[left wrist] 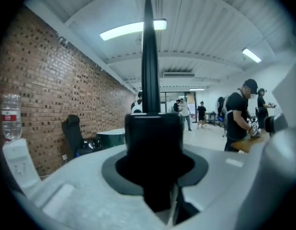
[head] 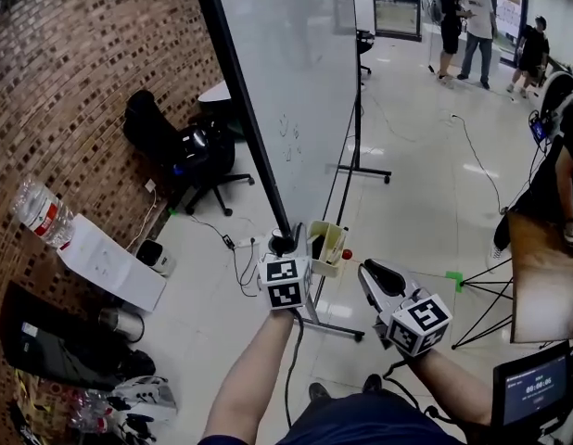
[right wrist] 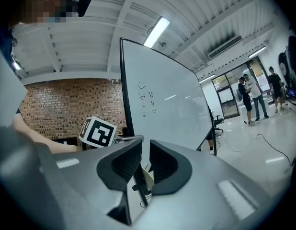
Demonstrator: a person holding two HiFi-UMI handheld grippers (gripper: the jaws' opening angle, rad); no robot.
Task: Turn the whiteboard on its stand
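Grey grippers (head: 291,241) (head: 367,272), checkered marker cubes (head: 285,283)

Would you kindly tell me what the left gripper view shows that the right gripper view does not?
Left gripper view only: the jaws of the left gripper clamped on the black edge of the whiteboard, and a water bottle. Right gripper view only: the right gripper, jaws slightly apart and empty, plus scribbles on the board's face. Both: the brick wall and distant people.

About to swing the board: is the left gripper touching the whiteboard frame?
Touching. In the left gripper view, the left gripper has both jaws pressed on the black block at the foot of the whiteboard frame, with no gap on either side.
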